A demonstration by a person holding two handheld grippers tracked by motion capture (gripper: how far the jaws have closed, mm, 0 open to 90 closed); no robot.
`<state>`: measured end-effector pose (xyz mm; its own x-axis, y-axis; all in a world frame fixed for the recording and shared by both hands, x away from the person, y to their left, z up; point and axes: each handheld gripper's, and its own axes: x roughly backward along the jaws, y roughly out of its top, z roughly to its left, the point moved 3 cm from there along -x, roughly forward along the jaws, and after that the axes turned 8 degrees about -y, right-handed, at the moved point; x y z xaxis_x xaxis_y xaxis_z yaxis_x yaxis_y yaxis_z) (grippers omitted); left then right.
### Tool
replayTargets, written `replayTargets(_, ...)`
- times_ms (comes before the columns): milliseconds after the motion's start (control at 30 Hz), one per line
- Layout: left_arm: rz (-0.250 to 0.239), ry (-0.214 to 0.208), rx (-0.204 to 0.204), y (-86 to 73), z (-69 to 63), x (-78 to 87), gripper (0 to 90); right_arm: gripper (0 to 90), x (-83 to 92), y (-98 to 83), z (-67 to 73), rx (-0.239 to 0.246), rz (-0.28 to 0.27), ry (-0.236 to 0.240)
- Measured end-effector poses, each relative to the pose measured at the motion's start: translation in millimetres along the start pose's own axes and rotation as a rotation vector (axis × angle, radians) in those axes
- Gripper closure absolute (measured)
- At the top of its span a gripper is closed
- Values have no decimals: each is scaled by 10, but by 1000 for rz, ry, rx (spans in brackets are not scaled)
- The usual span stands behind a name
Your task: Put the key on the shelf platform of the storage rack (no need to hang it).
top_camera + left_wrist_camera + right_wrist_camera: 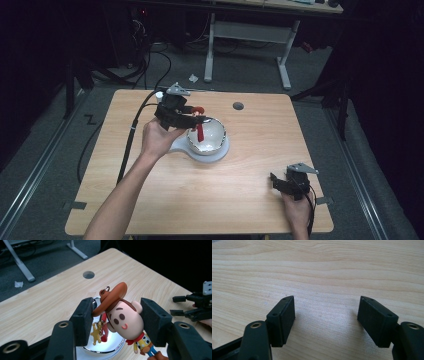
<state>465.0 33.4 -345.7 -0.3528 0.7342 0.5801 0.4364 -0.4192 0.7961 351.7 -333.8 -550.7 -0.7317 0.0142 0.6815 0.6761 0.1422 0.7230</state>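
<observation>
A cowboy toy figure (125, 317) with a brown hat, a gold star charm (96, 334) and a red strap hangs between the pads of my left gripper (117, 315), which is shut on its head and hat brim. In the high view the left gripper (196, 118) holds the cowboy toy figure (199, 111) over the far left rim of a shiny silver bowl (219, 136), and the red strap dangles into the silver bowl (113, 346). My right gripper (280, 184) rests low near the table's front right, open, with bare wood between its pads (325, 315). The right gripper (191, 307) also appears far off in the left gripper view.
The bowl sits on a white flat base (212, 152) at the middle of the wooden table (150, 200). A round cable hole (238, 106) lies behind the bowl. A black cable (131, 135) trails from the left gripper over the table's left side.
</observation>
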Motion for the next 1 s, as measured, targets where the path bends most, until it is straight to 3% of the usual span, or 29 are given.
replayTargets(167, 16, 20, -9, -35, 36, -95, 459, 307, 0, 0, 0, 1, 0, 0)
replayTargets(533, 64, 1, 15, -197, 81, -375, 457, 306, 0, 0, 1, 4, 0, 2)
replayTargets(767, 80, 23, 13, -301, 92, -524, 456, 306, 0, 0, 2, 4, 0, 3)
replayTargets(1000, 101, 19, 18, -368, 101, -666, 456, 306, 1, 0, 2, 4, 0, 3)
